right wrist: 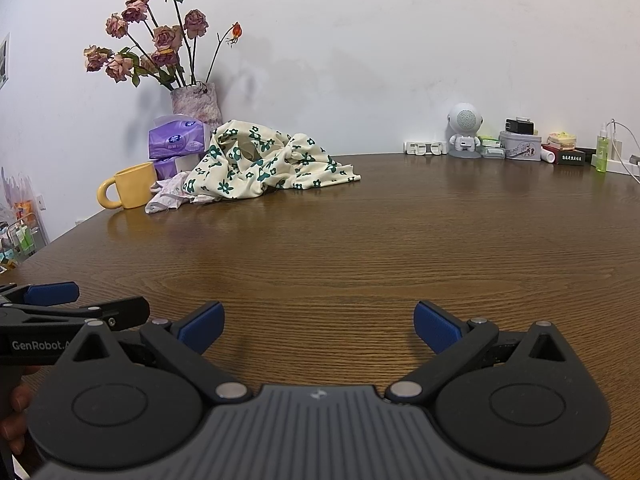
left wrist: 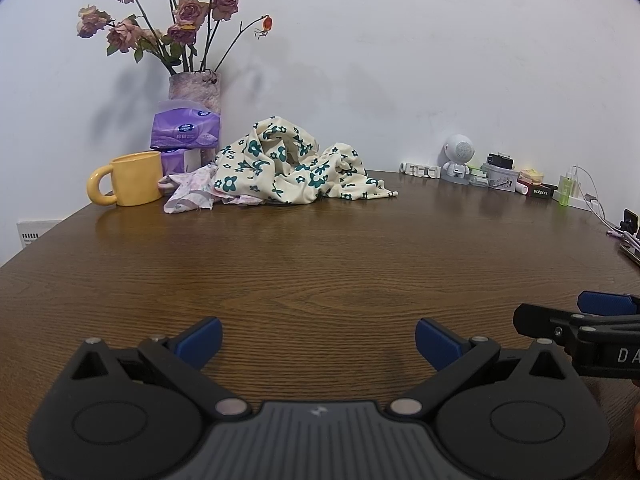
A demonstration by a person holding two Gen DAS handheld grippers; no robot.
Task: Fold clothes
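Task unstarted. Floral garment (left wrist: 294, 168) crumpled in heap at far side of bench (left wrist: 320, 248), beside yellow mug (left wrist: 134, 178). Left gripper (left wrist: 318, 340) and right gripper (right wrist: 318, 326) fingers spread, empty, well apart from heap. All folding remains.

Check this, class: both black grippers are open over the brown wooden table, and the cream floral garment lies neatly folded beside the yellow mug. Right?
Not quite. The cream floral garment lies crumpled, not folded, as the left wrist view shows. The rest stands.
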